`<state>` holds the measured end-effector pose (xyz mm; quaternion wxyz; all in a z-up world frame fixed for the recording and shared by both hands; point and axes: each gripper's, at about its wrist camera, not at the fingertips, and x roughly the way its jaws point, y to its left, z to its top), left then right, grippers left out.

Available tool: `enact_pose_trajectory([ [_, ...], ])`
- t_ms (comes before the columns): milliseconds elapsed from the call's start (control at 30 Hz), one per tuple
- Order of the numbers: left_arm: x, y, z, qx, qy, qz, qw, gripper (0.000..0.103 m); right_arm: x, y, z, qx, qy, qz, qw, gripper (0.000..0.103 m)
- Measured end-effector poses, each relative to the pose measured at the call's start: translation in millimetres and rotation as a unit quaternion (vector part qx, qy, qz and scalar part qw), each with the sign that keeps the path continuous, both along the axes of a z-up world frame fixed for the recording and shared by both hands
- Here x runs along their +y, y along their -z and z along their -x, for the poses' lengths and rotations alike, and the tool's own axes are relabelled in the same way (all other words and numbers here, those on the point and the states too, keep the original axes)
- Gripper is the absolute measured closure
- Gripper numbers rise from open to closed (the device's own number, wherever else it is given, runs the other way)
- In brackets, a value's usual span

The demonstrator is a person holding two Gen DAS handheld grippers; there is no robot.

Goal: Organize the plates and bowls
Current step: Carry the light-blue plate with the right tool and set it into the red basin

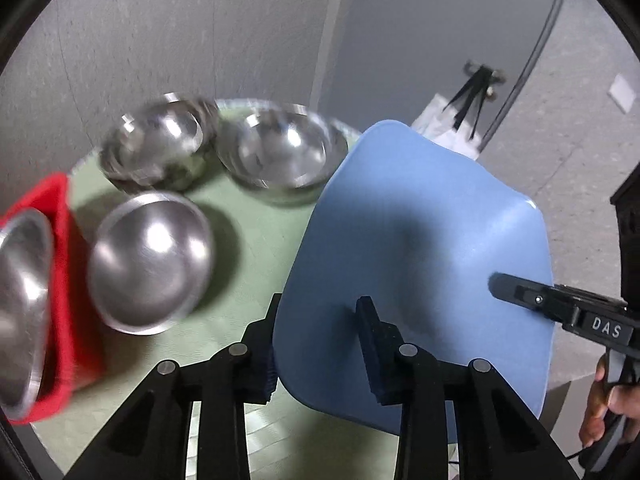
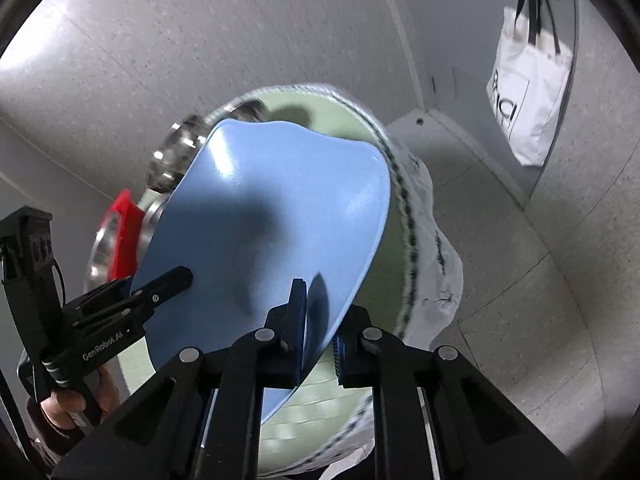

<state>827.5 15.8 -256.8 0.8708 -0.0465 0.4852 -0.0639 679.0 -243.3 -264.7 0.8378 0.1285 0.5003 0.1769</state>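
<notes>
Green tablecloth (image 1: pixel 256 240) below; both hand-held grippers (image 1: pixel 320 320) (image 2: pixel 320 312) pinch smooth blue plate (image 1: pixel 420 240).

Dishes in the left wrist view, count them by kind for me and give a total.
Steel bowls: 4
Blue plate: 1, gripped by both tongs
Total: 5
</notes>
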Motion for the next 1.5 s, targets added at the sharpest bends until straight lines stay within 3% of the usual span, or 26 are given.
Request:
enact_pose_trajectory([
  [133,50.5,-32.5,16.5,-0.038,-0.022,-0.001,0.999,0.072,58.7,-39.2,8.0,-0.044,-0.024,0.004,0.999,0.092],
  [333,167.6,-54.3,44.0,-0.069,-0.1,-0.021,0.9923,0.072,168.2,-55.3,3.8,-0.066,-0.081,-0.01,0.994,0.092],
  [533,260.1,-40.6,71.6,-0.06,-0.176,-0.034,0.982,0.072,283.8,-39.0,-5.1,-0.045,-0.145,-0.005,0.988,0.092],
  [767,324.8,-1.4,73.8,-0.022,-0.209,-0.027,0.9772,0.072,356.0,-13.6,-15.0,-0.026,-0.171,0.04,0.984,0.091],
  [933,342.8,12.8,60.0,-0.003,-0.208,-0.021,0.9779,0.072,376.8,3.6,-16.5,-0.018,-0.17,0.071,0.983,0.091],
  [1133,336.2,12.5,51.7,-0.009,-0.199,-0.039,0.9792,0.072,379.3,15.3,-20.8,-0.017,-0.167,0.096,0.981,0.088],
  [1333,300.6,3.3,61.7,-0.003,-0.196,-0.078,0.9774,0.072,381.6,17.8,-16.9,-0.016,-0.159,0.116,0.98,0.082],
  [1400,293.9,3.3,61.7,-0.002,-0.195,-0.085,0.977,0.07,383.4,18.2,-15.1,-0.017,-0.163,0.119,0.979,0.078],
  [1500,288.4,5.8,56.0,-0.001,-0.196,-0.091,0.9764,0.068,386.8,17.2,-11.8,-0.018,-0.171,0.12,0.978,0.065],
])
